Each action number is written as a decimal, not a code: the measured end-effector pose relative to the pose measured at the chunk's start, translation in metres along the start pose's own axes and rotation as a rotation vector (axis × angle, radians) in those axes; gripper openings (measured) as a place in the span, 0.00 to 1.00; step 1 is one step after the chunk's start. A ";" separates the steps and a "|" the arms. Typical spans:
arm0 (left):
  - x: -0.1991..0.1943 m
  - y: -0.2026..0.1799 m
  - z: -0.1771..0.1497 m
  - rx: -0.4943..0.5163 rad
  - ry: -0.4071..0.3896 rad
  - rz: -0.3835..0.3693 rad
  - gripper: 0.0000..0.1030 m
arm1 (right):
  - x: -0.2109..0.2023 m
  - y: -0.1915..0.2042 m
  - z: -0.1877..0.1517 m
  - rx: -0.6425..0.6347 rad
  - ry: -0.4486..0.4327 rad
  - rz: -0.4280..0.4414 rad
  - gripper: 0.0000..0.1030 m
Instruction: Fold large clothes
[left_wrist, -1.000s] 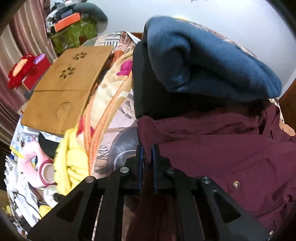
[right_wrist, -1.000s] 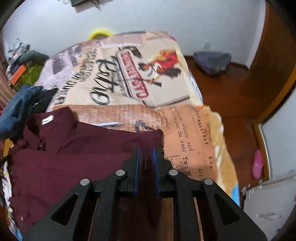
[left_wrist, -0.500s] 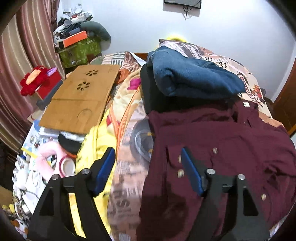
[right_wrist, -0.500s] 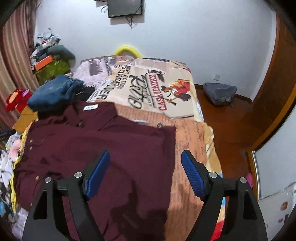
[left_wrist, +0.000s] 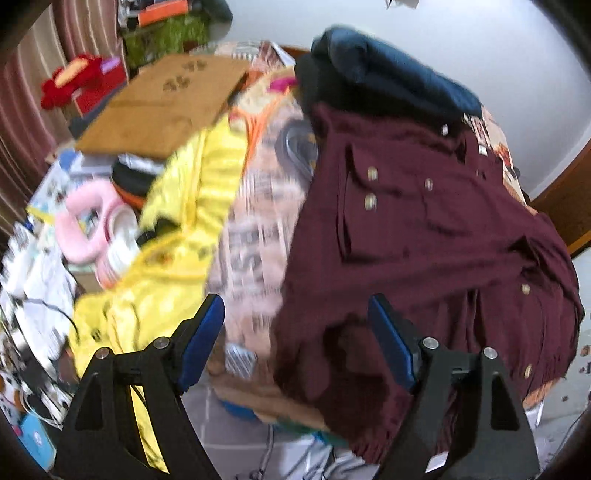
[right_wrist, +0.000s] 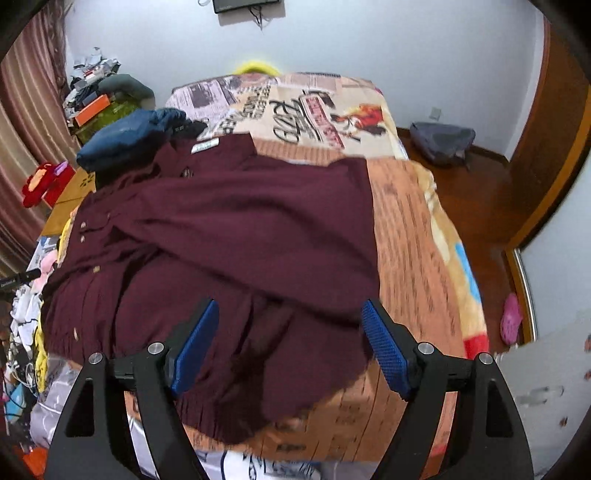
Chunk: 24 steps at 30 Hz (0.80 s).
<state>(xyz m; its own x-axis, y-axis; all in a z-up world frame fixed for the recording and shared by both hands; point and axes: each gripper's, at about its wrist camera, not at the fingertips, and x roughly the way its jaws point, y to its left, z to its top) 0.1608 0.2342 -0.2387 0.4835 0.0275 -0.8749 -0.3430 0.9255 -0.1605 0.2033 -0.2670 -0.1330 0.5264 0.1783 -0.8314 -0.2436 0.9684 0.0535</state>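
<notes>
Maroon shirt (right_wrist: 236, 236) spread flat on bed (right_wrist: 413, 236), hem at near edge, collar beside blue garment (right_wrist: 129, 136); left gripper (left_wrist: 295, 343) jaws just opened wide, holding nothing; right gripper (right_wrist: 290, 343) likewise wide, empty, above hem

Your left gripper (left_wrist: 295, 341) is black, with two wide arms shaped like triangles that have holes cut in them. Small round silver screws sit on top of the arms. The fingers (left_wrist: 201, 341) have bright blue pads. Your right gripper (right_wrist: 290, 345) looks the same: black arms, silver screws, and blue fingers (right_wrist: 386, 350) with a bumpy, dotted skin.
</notes>
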 end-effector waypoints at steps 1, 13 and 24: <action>0.005 0.001 -0.006 -0.016 0.024 -0.022 0.77 | 0.000 0.000 -0.005 0.005 0.005 0.000 0.74; 0.043 0.006 -0.047 -0.164 0.182 -0.261 0.77 | 0.031 -0.011 -0.047 0.209 0.158 0.135 0.74; 0.034 -0.035 -0.057 -0.082 0.178 -0.379 0.74 | 0.029 -0.001 -0.057 0.253 0.105 0.259 0.45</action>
<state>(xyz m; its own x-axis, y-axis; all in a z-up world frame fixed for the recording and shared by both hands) 0.1432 0.1815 -0.2887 0.4438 -0.3810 -0.8111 -0.2338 0.8246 -0.5152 0.1724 -0.2730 -0.1885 0.3843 0.4166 -0.8239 -0.1416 0.9085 0.3933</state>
